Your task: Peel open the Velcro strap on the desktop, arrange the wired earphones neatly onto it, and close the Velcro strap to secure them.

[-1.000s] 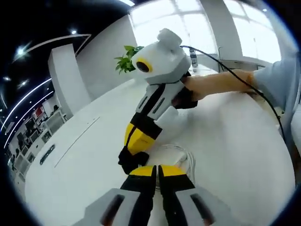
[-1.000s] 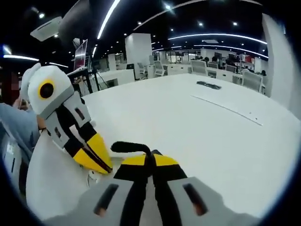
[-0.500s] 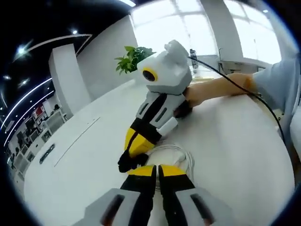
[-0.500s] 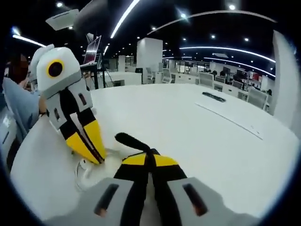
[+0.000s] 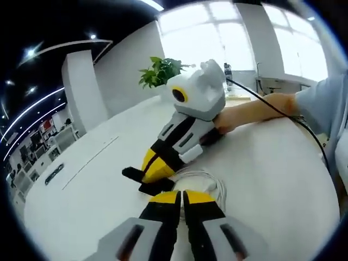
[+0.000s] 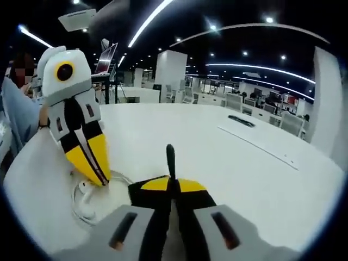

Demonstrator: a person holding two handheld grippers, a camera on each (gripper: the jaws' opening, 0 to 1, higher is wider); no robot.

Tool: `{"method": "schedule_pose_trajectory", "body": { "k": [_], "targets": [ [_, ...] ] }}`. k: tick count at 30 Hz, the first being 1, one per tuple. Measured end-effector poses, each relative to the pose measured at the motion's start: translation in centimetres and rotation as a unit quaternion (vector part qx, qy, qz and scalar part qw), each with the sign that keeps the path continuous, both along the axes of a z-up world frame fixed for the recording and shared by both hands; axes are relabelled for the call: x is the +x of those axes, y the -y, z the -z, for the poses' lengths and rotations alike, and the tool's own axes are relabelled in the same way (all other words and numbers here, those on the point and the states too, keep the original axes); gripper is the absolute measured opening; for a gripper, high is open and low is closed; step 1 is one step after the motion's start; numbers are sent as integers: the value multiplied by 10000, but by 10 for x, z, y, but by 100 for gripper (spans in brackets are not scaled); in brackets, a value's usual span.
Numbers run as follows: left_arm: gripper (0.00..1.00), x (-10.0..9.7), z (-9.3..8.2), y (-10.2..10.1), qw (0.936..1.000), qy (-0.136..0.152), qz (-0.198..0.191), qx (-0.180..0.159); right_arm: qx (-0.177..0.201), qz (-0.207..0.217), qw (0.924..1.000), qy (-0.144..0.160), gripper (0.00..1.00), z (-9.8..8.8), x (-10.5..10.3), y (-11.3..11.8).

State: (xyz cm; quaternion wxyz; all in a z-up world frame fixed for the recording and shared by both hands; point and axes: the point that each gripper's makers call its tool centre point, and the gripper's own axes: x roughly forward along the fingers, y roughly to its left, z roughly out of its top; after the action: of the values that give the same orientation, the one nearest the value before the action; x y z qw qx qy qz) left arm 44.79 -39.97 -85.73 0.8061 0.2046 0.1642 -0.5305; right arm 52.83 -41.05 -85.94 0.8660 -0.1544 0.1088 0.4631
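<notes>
Black Velcro strap (image 6: 170, 161), one only, stood pinched between the closed jaws of my right gripper (image 6: 173, 187), its free end sticking up. One coil of white wired earphones (image 6: 87, 198) lay on the white desktop (image 6: 217, 157) near its close edge. My left gripper (image 5: 181, 197), jaws pressed together, pinned the coil; whether anything sat between them, I couldn't tell.
</notes>
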Motion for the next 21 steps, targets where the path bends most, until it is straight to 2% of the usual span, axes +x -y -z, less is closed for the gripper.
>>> {"method": "schedule_pose_trajectory", "body": {
  "k": [4,7,8,10,11,12,14,16,18,19,21],
  "targets": [
    [6,3,-6,1,9997,63,-36,-213,-20,149,9997,169,6,-1,8,2],
    [5,11,-17,4,9971,176,-186,-722,10,571,9979,310,9,-5,21,10],
    [5,17,-21,3,9950,278,-276,-922,97,761,9968,240,10,-8,25,14],
    [5,25,-25,0,9903,339,-449,-1267,588,940,9938,75,11,-18,25,14],
    [5,27,-26,-1,9873,322,-498,-1475,906,1033,9905,57,11,-25,25,17],
    [5,28,-28,-3,9856,503,-441,-1552,1231,1138,9858,24,11,-31,27,22],
    [5,39,-30,-12,9814,765,-707,-1613,1642,1348,9771,-95,11,-39,31,34],
    [5,44,-41,-17,9783,874,-825,-1689,1957,1575,9678,-186,11,-44,35,45],
    [6,50,-51,-24,9705,1153,-982,-1878,2254,1764,9575,-348,11,-46,37,53],
    [6,55,-52,-30,9661,1179,-1233,-1940,2458,1890,9497,-445,11,-48,40,58],
    [5,62,-57,-36,9628,1173,-1323,-2042,2789,2117,9351,-547,11,-52,47,70]
  ]
}}
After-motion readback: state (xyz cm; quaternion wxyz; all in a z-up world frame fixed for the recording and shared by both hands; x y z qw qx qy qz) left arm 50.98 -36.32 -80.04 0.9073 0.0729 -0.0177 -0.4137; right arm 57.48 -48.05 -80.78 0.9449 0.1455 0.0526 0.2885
